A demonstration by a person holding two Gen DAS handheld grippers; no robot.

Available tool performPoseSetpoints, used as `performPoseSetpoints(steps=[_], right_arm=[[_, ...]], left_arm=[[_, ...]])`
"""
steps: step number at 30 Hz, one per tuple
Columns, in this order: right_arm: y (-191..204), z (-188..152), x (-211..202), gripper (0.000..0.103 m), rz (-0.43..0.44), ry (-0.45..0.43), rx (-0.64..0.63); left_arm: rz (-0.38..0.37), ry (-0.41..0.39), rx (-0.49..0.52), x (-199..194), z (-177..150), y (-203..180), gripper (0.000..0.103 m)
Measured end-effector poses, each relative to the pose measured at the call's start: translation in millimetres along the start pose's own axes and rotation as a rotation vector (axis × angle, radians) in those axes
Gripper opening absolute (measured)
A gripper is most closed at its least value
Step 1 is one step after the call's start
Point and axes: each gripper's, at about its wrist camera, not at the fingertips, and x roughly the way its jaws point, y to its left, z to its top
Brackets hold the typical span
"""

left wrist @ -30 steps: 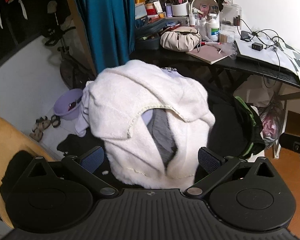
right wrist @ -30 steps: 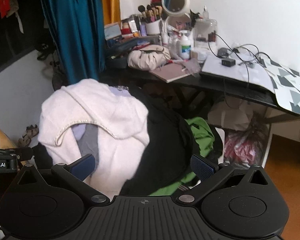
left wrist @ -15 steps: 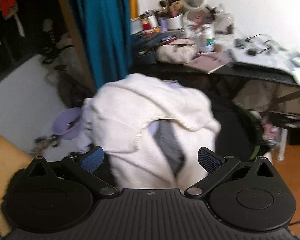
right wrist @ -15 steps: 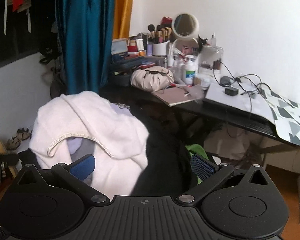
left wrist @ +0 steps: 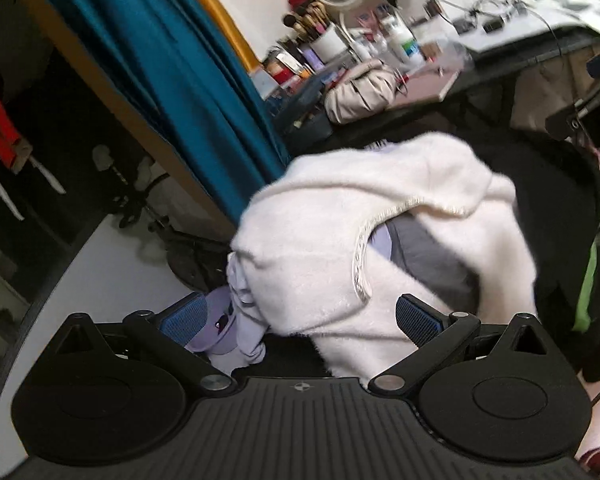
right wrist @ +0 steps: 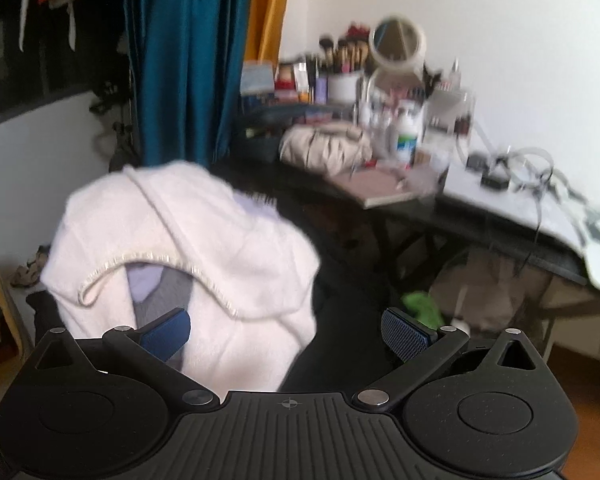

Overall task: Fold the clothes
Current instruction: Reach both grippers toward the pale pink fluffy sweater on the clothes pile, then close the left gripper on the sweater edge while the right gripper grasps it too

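Observation:
A fluffy white garment (left wrist: 340,232) lies draped on top of a heap of clothes, over grey cloth (left wrist: 428,256), lilac cloth (left wrist: 244,292) and a black garment (left wrist: 548,192). It also shows in the right wrist view (right wrist: 204,240). My left gripper (left wrist: 300,318) is open and empty, tilted, close in front of the white garment's lower edge. My right gripper (right wrist: 286,330) is open and empty, just before the heap, with the white garment at its left finger. The right gripper also shows at the right edge of the left wrist view (left wrist: 596,92).
A black desk (right wrist: 420,208) behind the heap carries a beige bag (right wrist: 324,148), a round mirror (right wrist: 398,42), brushes, bottles and cables. A teal curtain (right wrist: 188,60) hangs at the back left. A green cloth (right wrist: 422,306) lies under the desk.
My left gripper has rolled and swung left, so its view is tilted. My right gripper has risen and moved nearer the heap. Both stay open.

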Motion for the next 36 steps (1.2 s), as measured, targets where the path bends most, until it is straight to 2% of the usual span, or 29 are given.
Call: performPoseSetpoints(steps=[2,7,11,13,17,18,20,22,28,29,30,31,32,34,36], right_arm=[[4.4,-3.7,21.1,0.102,0.003,0.028,0.031],[12.8,-14.3,70.5,0.102,-0.021,0.048,0.101],[15.6,-24.7,119.2,0.102,-0.031,0.063,0.101],[16.7,-33.4,144.1,0.102,-0.051,0.082,0.107],[16.6,-49.6,179.5,0.102,-0.084,0.102,0.115],[17.8,-52.3,186.3,0.102,-0.089,0.096,0.106],[21.5,-55.6,198.2,0.102,-0.105,0.073,0.075],[25.3,-57.7,211.2,0.102,-0.145,0.060,0.051],[28.3,-50.9,237.4,0.102,-0.255,0.016,0.013],[28.0,-47.6,237.5,0.095,-0.264,0.002,0.006],[27.7,-43.5,234.4,0.090,-0.267,-0.021,0.003],[26.9,-37.5,228.2,0.080,-0.254,-0.057,0.004],[26.4,-31.5,220.1,0.076,-0.235,-0.105,0.004],[27.5,-23.1,204.1,0.077,-0.211,-0.210,-0.006],[29.4,-19.0,195.9,0.086,-0.199,-0.280,-0.050]], left_arm=[[-0.017,0.002,0.016,23.0,-6.3,0.5,0.102],[0.000,-0.021,0.085,80.5,-19.5,-8.2,0.102],[-0.012,-0.018,0.141,126.9,-29.1,-23.3,0.093],[-0.031,-0.045,0.191,142.4,-34.3,-33.0,0.089],[0.001,-0.097,0.258,152.6,-41.7,-40.8,0.088],[-0.001,-0.106,0.240,149.4,-42.2,-36.5,0.080],[0.002,-0.122,0.197,141.6,-43.1,-26.6,0.071],[0.032,-0.142,0.186,134.9,-43.2,-20.2,0.071],[0.109,-0.166,0.201,133.5,-41.0,-12.5,0.080],[0.114,-0.163,0.187,134.1,-40.2,-10.3,0.080],[0.118,-0.160,0.173,134.7,-39.3,-8.1,0.080],[0.129,-0.168,0.153,133.0,-37.6,-5.5,0.080],[0.144,-0.183,0.128,129.8,-35.2,-2.6,0.080],[0.181,-0.231,0.091,121.3,-31.0,2.6,0.081],[0.198,-0.244,0.095,122.5,-28.0,0.6,0.092]])
